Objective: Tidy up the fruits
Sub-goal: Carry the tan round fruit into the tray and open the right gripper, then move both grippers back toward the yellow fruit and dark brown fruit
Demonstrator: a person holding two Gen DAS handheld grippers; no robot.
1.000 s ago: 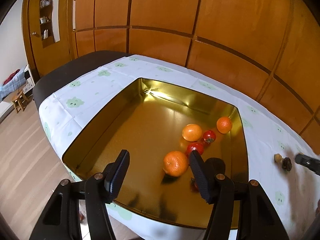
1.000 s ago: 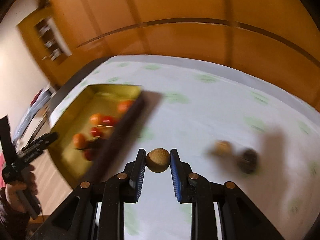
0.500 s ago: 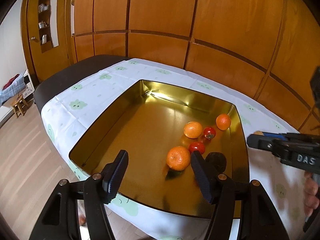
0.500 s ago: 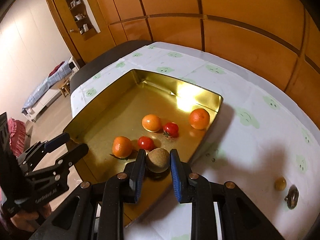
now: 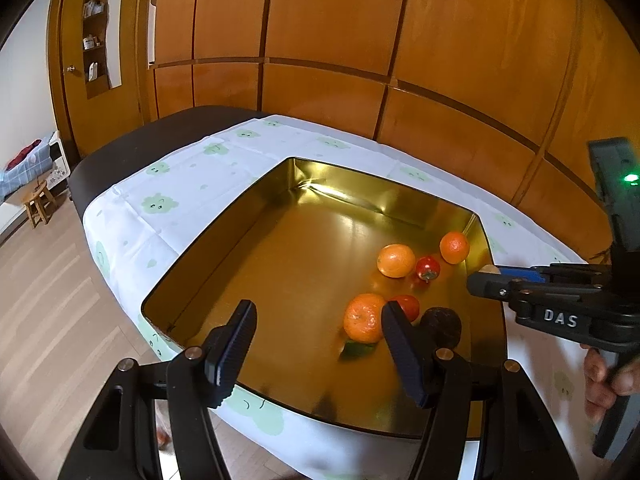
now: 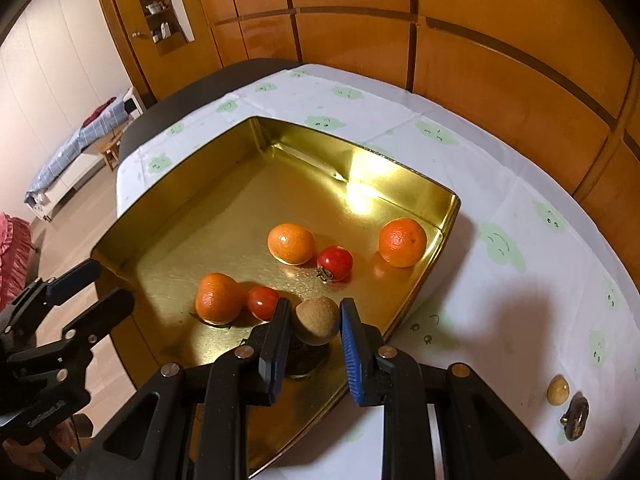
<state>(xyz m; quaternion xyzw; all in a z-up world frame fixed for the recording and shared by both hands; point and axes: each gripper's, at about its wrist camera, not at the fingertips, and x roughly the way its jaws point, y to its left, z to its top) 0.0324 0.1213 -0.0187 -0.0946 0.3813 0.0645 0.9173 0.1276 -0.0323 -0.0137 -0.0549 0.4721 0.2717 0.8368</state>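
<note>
- The right gripper (image 6: 312,320) pinches a brown kiwi (image 6: 315,320), now over the near corner of the gold tray (image 6: 176,196) instead of over the tablecloth.
- Just ahead lie three oranges and two tomatoes; release looks next.
- Far to its right, two small items (image 6: 568,402) remain outside.
- The left gripper (image 5: 316,336) hovers spread and empty, barely shifted.

A dark table (image 6: 192,92) carries a white cloth (image 6: 500,208). On the cloth, a gold tray (image 6: 436,264) lies ahead of the right gripper (image 6: 314,322), with two small fruits (image 6: 558,390) off to its right.
</note>
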